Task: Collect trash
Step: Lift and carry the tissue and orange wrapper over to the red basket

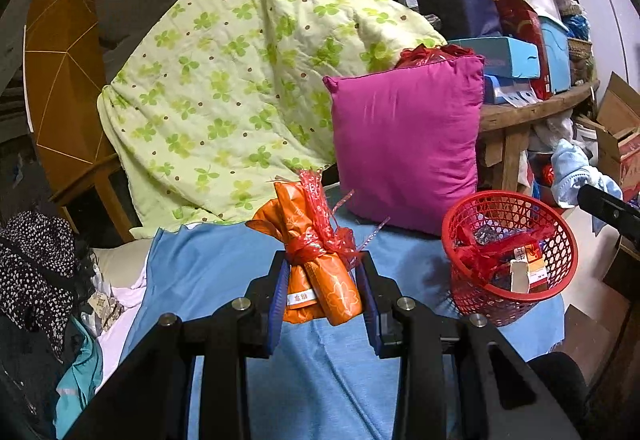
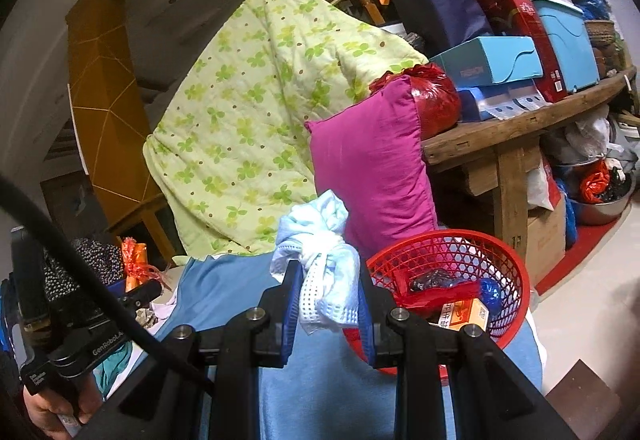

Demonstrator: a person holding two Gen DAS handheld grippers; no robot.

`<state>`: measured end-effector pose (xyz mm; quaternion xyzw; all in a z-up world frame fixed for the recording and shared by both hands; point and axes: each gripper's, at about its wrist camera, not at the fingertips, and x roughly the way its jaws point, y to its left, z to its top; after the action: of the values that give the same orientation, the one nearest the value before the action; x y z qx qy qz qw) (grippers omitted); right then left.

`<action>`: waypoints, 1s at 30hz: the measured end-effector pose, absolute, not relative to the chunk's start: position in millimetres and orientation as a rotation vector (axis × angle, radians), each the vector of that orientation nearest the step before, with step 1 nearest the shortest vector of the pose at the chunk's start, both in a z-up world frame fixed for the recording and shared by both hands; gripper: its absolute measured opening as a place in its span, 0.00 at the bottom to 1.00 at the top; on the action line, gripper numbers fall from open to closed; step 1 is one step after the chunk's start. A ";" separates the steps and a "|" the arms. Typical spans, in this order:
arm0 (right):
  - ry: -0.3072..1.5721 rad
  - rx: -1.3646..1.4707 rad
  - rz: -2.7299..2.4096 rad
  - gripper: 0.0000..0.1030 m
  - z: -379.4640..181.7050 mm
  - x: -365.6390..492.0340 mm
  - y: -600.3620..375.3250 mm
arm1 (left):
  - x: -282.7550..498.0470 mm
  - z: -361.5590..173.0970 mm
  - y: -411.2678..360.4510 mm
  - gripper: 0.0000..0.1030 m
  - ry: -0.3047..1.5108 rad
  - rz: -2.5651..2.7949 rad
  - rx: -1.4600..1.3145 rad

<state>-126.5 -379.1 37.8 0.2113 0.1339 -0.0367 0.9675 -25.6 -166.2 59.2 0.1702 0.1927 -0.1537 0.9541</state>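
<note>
Left wrist view shows the left gripper (image 1: 322, 280) clamped on an orange packet bundle (image 1: 316, 268), left of the red basket (image 1: 560, 236) on the blue sheet (image 1: 208, 272). The right gripper (image 2: 328, 294) pinches a pale blue cloth wad (image 2: 320, 260) beside the basket; each load should clear the rim before release. Basket contents stay partly hidden
</note>
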 end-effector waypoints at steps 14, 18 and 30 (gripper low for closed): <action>0.260 0.466 -0.108 0.26 33.0 -131.8 -398.5 | -28.4 55.7 -183.0 0.34 0.392 -0.344 0.376; 0.255 0.465 -0.122 0.26 31.9 -134.1 -402.9 | -29.1 55.3 -188.6 0.34 0.390 -0.354 0.381; 0.246 0.478 -0.160 0.26 27.1 -140.3 -417.9 | -29.4 51.2 -204.4 0.34 0.393 -0.376 0.408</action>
<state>-140.3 -417.9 27.1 0.2360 0.1216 -0.0789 0.9609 -29.4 -204.4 51.2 0.1999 0.1928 -0.1843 0.9428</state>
